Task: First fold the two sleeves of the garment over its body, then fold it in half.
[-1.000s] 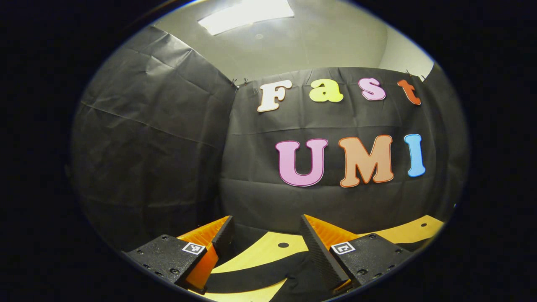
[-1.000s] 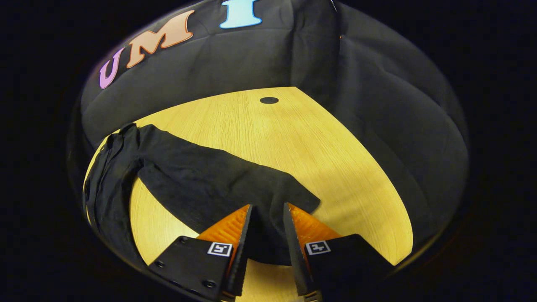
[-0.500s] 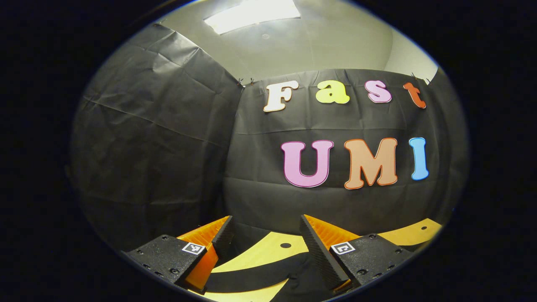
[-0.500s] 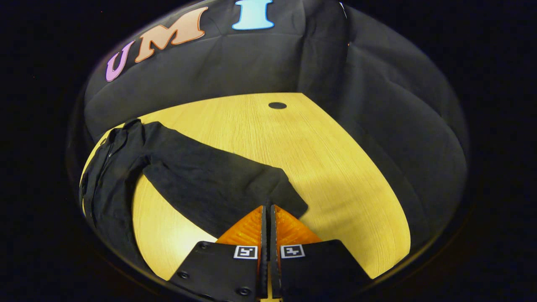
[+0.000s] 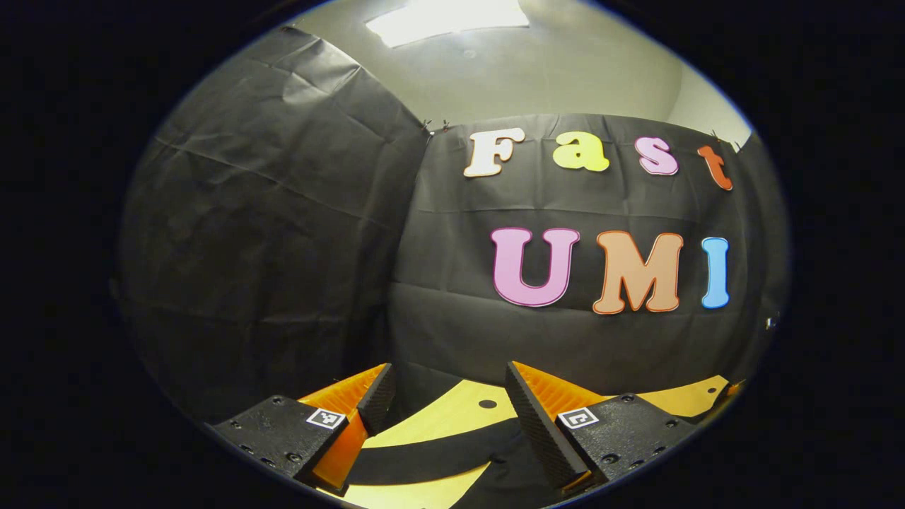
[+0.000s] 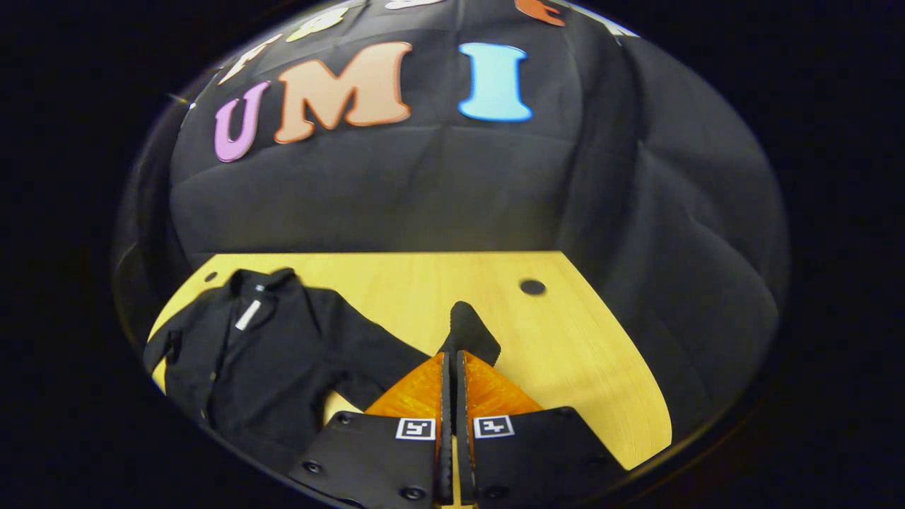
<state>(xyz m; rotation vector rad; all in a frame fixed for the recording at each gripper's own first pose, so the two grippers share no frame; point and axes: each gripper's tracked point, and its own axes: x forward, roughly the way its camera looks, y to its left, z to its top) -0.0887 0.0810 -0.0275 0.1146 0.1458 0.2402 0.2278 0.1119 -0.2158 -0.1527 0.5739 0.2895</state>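
Garment [image 6: 269, 353] lies dark on the table [image 6: 587, 367], spread ahead and to the left of the right tool [image 6: 450, 357] in the right gripper view; its collar points away, toward the wall [image 6: 438, 191]; the body runs from there back toward the lower left edge of that view; one sleeve [image 6: 470, 332] is drawn out from the body to the right and ends raised at the tool's tips. The right tool is closed, its fingers together with the sleeve end seemingly pinched between them, though the cloth inside the grip is hidden; the cuff stands up just past the tips. The coming move is judged to be a carry to the left, across and onto the body, since the body lies left of the tool and the sleeve's long axis runs left to right; the first sleeve fold is thus judged under way and not yet laid.

In the left gripper view the left tool [image 5: 445, 396] is held spread apart with nothing between its fingers, aimed mostly at the wall; a band of dark cloth [image 5: 431, 456] crosses the table just below it. A small dark hole [image 6: 532, 287] sits in the table beyond and right of the sleeve; nothing stands in the path leftward.
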